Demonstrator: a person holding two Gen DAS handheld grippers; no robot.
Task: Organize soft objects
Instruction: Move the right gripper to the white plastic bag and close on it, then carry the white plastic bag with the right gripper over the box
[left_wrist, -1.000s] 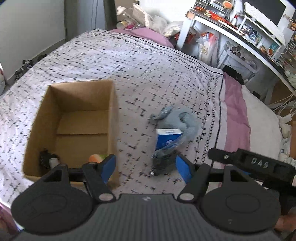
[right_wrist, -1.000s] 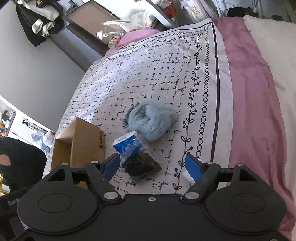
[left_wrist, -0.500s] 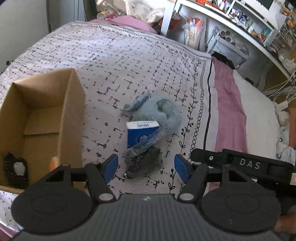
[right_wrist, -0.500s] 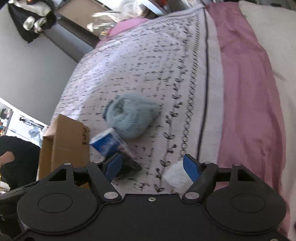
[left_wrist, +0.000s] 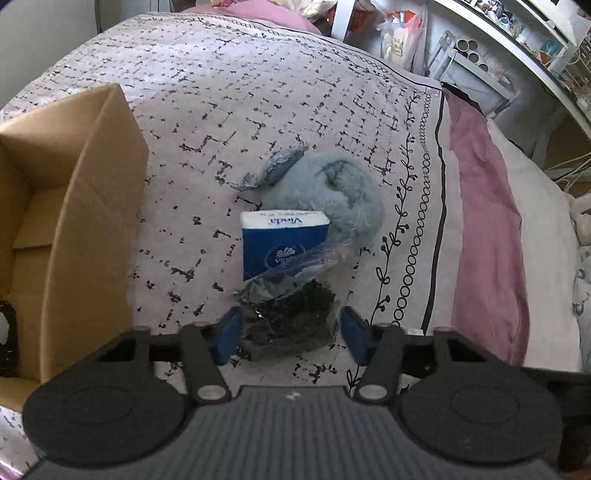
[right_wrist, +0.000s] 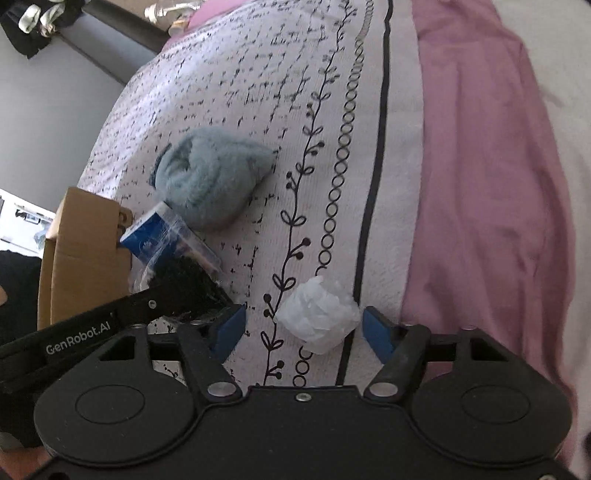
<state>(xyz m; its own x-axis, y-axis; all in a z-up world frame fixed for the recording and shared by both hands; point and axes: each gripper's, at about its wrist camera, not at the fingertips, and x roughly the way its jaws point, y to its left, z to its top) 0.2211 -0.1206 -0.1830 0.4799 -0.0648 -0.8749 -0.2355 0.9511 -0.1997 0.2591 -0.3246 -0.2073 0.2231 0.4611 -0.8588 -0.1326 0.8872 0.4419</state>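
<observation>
A clear bag of black stuff (left_wrist: 291, 317) lies on the patterned bedspread (left_wrist: 258, 110), overlapping a blue tissue pack (left_wrist: 284, 245) that leans on a grey-blue fluffy item (left_wrist: 328, 192). My left gripper (left_wrist: 289, 334) is open, its fingers on either side of the black bag. My right gripper (right_wrist: 301, 328) is open around a crumpled white wad (right_wrist: 319, 315). The fluffy item (right_wrist: 208, 175), tissue pack (right_wrist: 147, 236) and black bag (right_wrist: 184, 280) show to its left, with the left gripper's body across the bag.
An open cardboard box (left_wrist: 74, 229) stands left of the pile, with dark items in its bottom; it also shows in the right wrist view (right_wrist: 85, 251). A pink sheet (left_wrist: 487, 236) runs along the right. White shelves (left_wrist: 480, 48) stand beyond the bed.
Both grippers moved forward and down toward the bed. The left now straddles the black bag; the right shifted right and now straddles the white wad. Both stayed open.
</observation>
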